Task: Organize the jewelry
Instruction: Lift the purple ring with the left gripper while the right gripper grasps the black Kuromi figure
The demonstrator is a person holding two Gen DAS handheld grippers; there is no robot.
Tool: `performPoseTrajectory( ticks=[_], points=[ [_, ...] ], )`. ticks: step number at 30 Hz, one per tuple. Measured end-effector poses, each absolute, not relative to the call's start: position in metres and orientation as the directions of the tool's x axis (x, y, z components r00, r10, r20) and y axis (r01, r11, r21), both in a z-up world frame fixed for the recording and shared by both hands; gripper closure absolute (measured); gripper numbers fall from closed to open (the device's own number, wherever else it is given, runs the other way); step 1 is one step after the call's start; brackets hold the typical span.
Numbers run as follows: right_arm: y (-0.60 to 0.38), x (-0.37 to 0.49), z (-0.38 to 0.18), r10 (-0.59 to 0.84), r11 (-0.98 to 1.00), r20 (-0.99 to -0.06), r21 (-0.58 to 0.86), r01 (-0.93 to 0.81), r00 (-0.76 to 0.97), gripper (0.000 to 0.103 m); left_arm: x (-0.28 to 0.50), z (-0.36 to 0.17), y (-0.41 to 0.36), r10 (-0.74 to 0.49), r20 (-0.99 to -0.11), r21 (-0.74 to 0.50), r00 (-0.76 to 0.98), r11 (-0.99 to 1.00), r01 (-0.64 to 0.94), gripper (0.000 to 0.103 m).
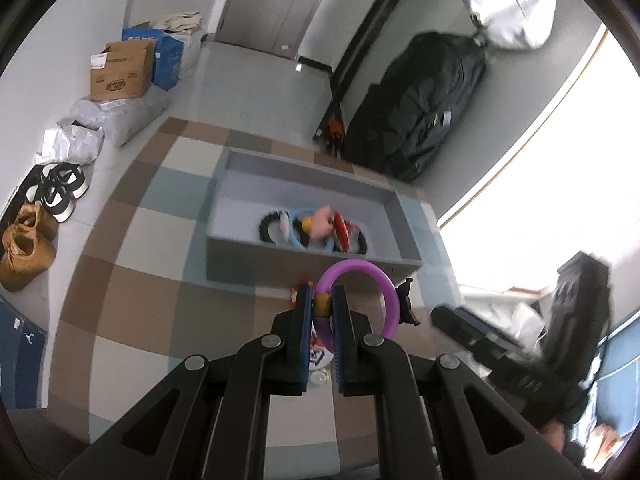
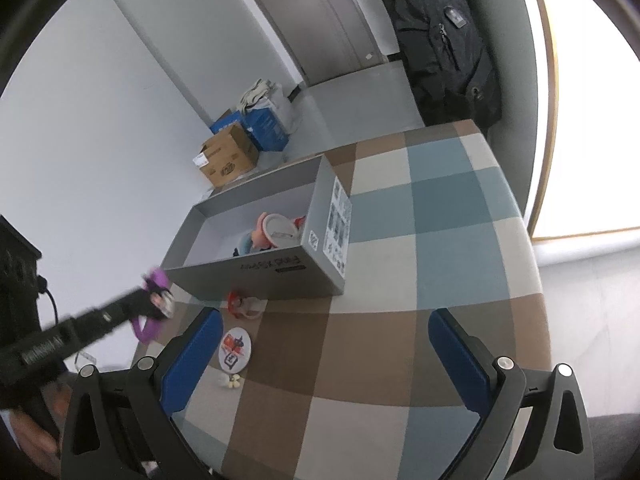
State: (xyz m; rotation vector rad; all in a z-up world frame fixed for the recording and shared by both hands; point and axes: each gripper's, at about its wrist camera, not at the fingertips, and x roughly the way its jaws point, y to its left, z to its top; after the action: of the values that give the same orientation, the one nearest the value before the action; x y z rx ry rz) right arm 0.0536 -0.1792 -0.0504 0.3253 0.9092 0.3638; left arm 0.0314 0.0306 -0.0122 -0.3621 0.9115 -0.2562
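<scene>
Cardboard box [image 1: 122, 70], shoes [image 1: 28, 246], black coat [image 1: 416, 108]

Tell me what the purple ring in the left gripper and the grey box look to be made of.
Purple ring: probably plastic or silicone; smooth, even colour, soft sheen, with a small yellowish bead where the left gripper clamps it. Grey box: likely cardboard; thin flat matt walls, sharp folded corners, printed lettering and a label on the outside.
</scene>
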Motion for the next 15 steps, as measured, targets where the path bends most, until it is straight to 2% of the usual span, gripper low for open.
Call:
performPoseTrajectory(
  ticks=[7, 15],
  points=[
    [-0.157, 0.053, -0.056, 0.495, 0.867, -0.705, 0.445, -0.227, 0.509, 0.001, 0.035, -0.003, 0.054, -0.353, -0.686, -0.434, 0.636, 0.900, 0.031, 0.098],
    [-0.117, 0.061, -0.064, 0.557, 0.830, -0.714, 0.474, -0.293, 0.423, 0.021, 0.034, -0.004, 0.066, -0.360, -0.686, -0.434, 0.633, 0.900, 0.042, 0.098]
  ],
)
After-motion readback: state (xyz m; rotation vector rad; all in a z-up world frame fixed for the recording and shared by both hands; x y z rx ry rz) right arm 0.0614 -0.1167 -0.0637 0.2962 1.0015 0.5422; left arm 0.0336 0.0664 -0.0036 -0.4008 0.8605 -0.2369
